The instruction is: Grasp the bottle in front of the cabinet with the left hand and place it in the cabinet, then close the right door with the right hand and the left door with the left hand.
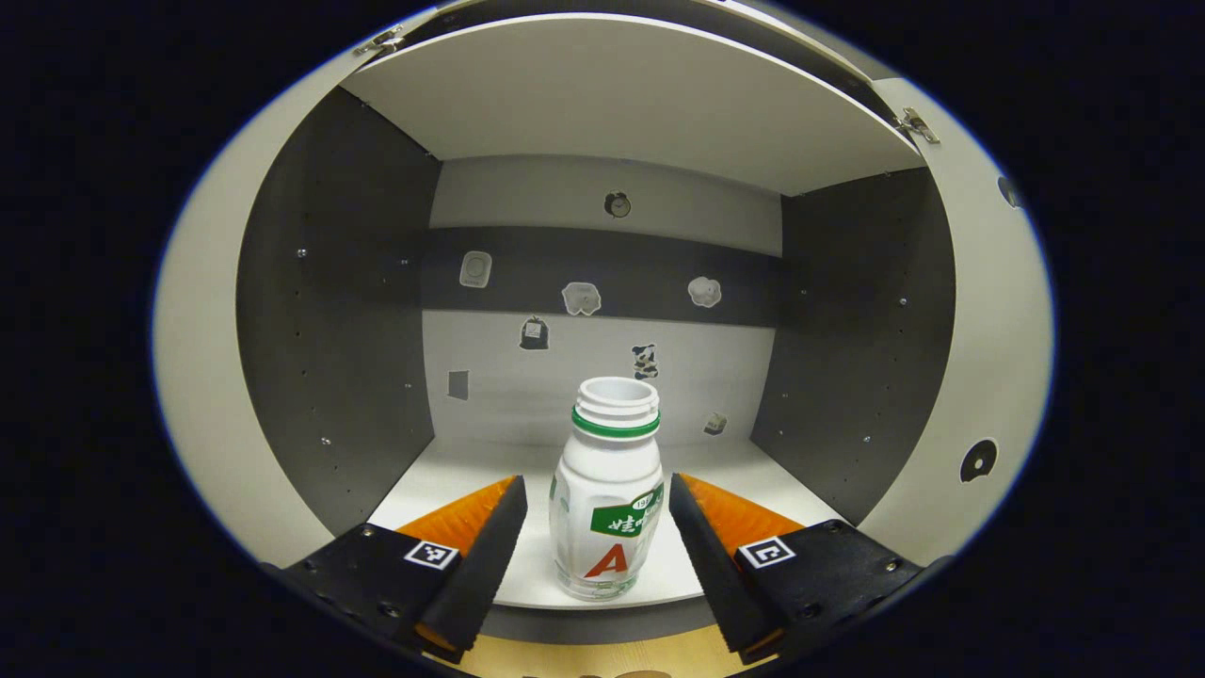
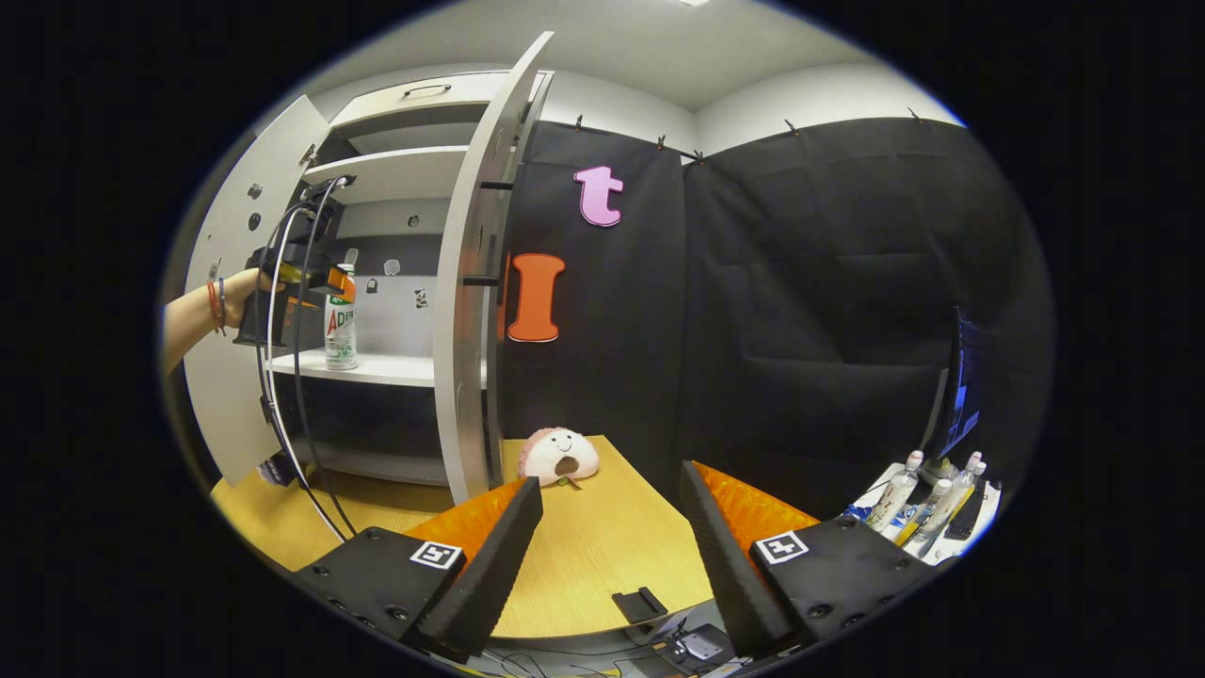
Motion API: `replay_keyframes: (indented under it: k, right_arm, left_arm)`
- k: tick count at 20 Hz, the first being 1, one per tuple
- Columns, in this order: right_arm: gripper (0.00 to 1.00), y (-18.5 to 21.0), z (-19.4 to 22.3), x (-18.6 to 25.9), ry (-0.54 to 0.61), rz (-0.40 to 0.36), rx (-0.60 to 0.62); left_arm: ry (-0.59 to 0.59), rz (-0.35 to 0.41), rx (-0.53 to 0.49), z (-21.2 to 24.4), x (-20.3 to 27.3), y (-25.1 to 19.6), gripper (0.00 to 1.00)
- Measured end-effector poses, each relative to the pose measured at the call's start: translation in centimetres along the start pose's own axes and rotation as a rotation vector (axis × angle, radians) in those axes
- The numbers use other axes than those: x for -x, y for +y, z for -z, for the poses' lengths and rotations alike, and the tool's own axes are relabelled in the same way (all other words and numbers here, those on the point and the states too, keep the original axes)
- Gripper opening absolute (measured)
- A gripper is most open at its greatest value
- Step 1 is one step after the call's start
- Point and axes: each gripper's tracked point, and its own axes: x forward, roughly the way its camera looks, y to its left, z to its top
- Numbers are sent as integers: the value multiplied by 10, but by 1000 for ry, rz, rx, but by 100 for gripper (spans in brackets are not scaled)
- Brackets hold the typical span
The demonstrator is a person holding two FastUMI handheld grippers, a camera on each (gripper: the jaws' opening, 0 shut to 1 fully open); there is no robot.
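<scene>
A white bottle point(image 1: 607, 490) with a green neck ring and no cap stands upright on the cabinet shelf point(image 1: 452, 471), near its front edge. My left gripper point(image 1: 595, 482) is open around it, its orange-backed fingers a small gap off each side. In the right gripper view, a hand holds the left gripper point(image 2: 299, 273) beside the bottle point(image 2: 341, 325) inside the cabinet. Both doors stand open: the right door point(image 2: 471, 282) edge-on, the left door point(image 2: 231, 282) swung out. My right gripper point(image 2: 610, 478) is open over the wooden table point(image 2: 602, 546), holding nothing.
Small stickers dot the cabinet's back wall point(image 1: 602, 367). A round plush toy point(image 2: 559, 456) lies on the table right of the right door. Cables point(image 2: 282, 395) hang from the left gripper. Several bottles point(image 2: 927, 504) and a monitor point(image 2: 960, 386) stand at far right.
</scene>
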Motion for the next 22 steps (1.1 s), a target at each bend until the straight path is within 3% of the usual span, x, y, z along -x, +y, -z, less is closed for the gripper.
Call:
replay_keyframes:
  k: [3, 4, 11, 13, 14, 16, 19, 20, 22]
  right_arm:
    - [92, 4, -2, -1, -5, -17, 0]
    - [97, 5, -3, -2, -8, -22, 2]
    - [92, 14, -19, -12, -45, -80, 23]
    - [92, 16, -27, -17, -52, -93, 38]
    - [97, 17, -30, -21, -56, -97, 43]
    - [92, 19, -36, -27, -64, -110, 48]
    - [92, 17, -43, -40, -72, -123, 68]
    - [97, 17, -45, -44, -72, -127, 66]
    - [92, 21, -48, -52, -74, -134, 53]
  left_arm:
    - [-23, 5, -10, -5, 22, 2, 94]
    - [-26, 4, -14, -4, 28, 3, 94]
    - [-87, 5, -18, -14, 112, 15, 95]
    - [-128, -21, -36, -19, 144, 27, 95]
    - [-151, -40, -44, -21, 160, 34, 95]
    - [-177, -61, -51, -18, 194, 43, 94]
    - [-209, -87, -45, -16, 245, 60, 95]
    - [-213, -103, -39, -13, 262, 68, 95]
    - [-223, -125, -28, -9, 293, 81, 95]
